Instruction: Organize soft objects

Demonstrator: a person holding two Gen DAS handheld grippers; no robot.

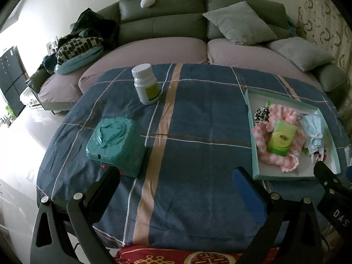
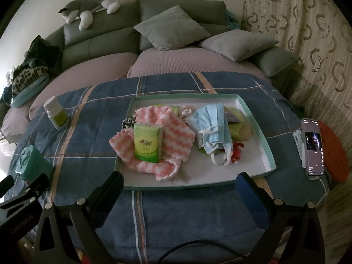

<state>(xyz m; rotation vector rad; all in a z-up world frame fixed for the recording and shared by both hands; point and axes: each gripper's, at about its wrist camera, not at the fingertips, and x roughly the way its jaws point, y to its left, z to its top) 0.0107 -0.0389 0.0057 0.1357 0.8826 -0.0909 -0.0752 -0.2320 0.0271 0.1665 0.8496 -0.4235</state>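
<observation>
A shallow teal-rimmed tray lies on the plaid-covered table. In it a pink-and-white knitted cloth is bunched under a green tissue pack. Blue face masks lie to its right, over yellow-green and red pieces. A spotted black-and-white item sits at the tray's left. My left gripper hovers open over bare cloth, left of the tray. My right gripper stands open at the tray's near rim, holding nothing.
A teal wipes box and a white pill bottle stand on the table's left half. A phone is propped at the right edge beside an orange disc. Behind is a sofa with cushions and a plush husky.
</observation>
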